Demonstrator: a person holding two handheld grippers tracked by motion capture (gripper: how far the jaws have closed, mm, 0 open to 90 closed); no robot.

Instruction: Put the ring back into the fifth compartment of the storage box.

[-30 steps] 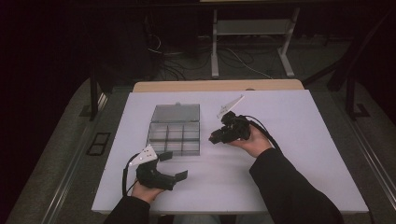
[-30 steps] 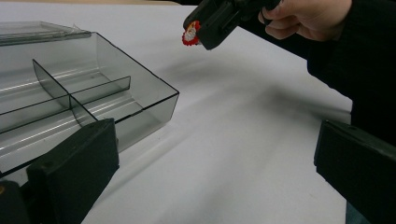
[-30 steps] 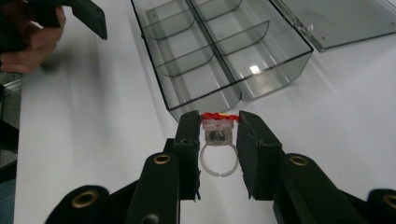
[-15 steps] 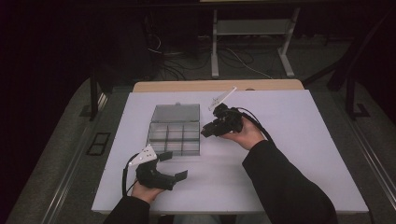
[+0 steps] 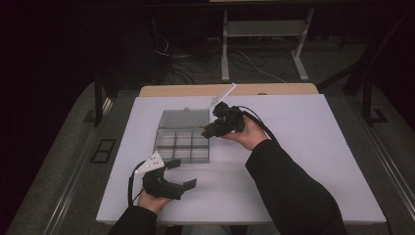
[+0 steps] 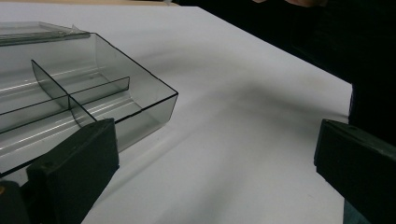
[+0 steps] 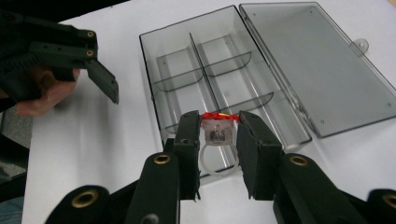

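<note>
Item: toy ring (image 7: 217, 135) | pinched in right gripper (image 7: 216, 140), band hanging down | over divided clear box (image 5: 182, 142), right edge | left gripper (image 5: 182, 172) spread, idle near-left.

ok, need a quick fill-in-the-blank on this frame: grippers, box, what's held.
1. The right hand-held gripper is shut on a small ____ with a red top.
2. The clear compartment box lies with its lid ____.
3. The left hand-held gripper has its jaws ____, holding nothing.
4. The box rests on a ____ table.

Missing words: ring; open; open; white
</note>
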